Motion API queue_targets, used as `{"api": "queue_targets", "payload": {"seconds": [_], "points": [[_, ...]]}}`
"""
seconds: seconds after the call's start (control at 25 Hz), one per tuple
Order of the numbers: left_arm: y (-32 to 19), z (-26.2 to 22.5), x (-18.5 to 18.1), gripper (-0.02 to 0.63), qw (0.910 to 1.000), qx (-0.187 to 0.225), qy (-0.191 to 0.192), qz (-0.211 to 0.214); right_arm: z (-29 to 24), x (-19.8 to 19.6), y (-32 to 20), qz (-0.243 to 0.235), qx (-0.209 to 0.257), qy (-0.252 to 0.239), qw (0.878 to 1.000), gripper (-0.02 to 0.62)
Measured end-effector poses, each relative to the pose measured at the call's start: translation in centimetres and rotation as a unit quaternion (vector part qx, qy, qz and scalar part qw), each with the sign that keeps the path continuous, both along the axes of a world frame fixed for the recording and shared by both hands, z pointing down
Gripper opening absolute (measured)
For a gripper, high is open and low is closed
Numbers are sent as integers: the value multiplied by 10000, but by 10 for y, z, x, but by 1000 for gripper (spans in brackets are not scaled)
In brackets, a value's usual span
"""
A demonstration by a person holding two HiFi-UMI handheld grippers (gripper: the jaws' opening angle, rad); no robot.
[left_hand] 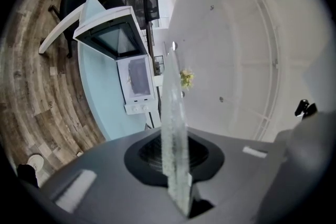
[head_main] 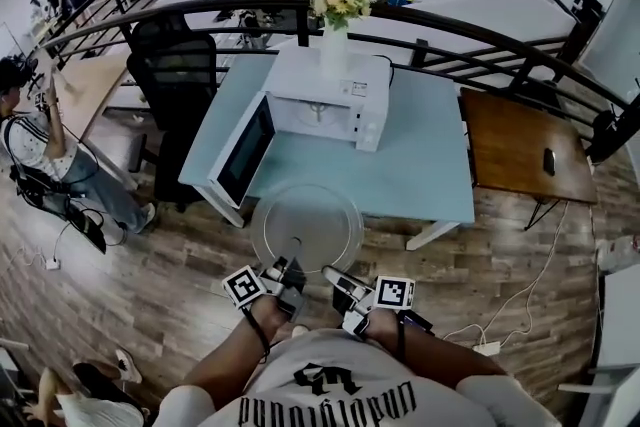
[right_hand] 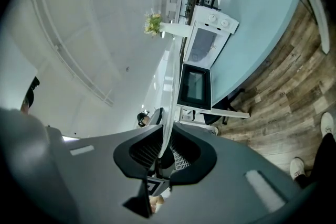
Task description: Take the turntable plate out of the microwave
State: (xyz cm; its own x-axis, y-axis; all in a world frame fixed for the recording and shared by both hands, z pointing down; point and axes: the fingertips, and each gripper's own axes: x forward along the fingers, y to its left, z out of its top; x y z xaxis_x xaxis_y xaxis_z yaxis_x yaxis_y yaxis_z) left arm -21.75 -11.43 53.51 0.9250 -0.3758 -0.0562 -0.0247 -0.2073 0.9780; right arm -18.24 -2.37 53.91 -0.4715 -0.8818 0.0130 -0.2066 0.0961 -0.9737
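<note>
The round glass turntable plate hangs level in the air, outside the microwave and over the front edge of the light-blue table. My left gripper is shut on the plate's near rim, and my right gripper is shut on the same rim just to its right. In the left gripper view the plate shows edge-on, clamped in the left gripper. The right gripper view shows the thin plate edge pinched in the right gripper. The microwave door stands swung open to the left.
A vase of flowers stands on top of the microwave. A black office chair is left of the table, a brown desk right of it. A curved railing runs behind. A person sits far left. Cables lie on the floor.
</note>
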Motion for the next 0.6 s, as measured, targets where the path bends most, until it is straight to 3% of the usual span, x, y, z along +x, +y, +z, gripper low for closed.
{"api": "queue_targets", "payload": {"seconds": [0.16, 0.6], "points": [[7, -2, -25, 77, 9998, -36, 36, 216, -4, -25, 6, 114, 205, 419, 9988, 44], [23, -3, -57, 77, 9988, -33, 210, 452, -8, -63, 24, 258, 146, 435, 9986, 46]]}}
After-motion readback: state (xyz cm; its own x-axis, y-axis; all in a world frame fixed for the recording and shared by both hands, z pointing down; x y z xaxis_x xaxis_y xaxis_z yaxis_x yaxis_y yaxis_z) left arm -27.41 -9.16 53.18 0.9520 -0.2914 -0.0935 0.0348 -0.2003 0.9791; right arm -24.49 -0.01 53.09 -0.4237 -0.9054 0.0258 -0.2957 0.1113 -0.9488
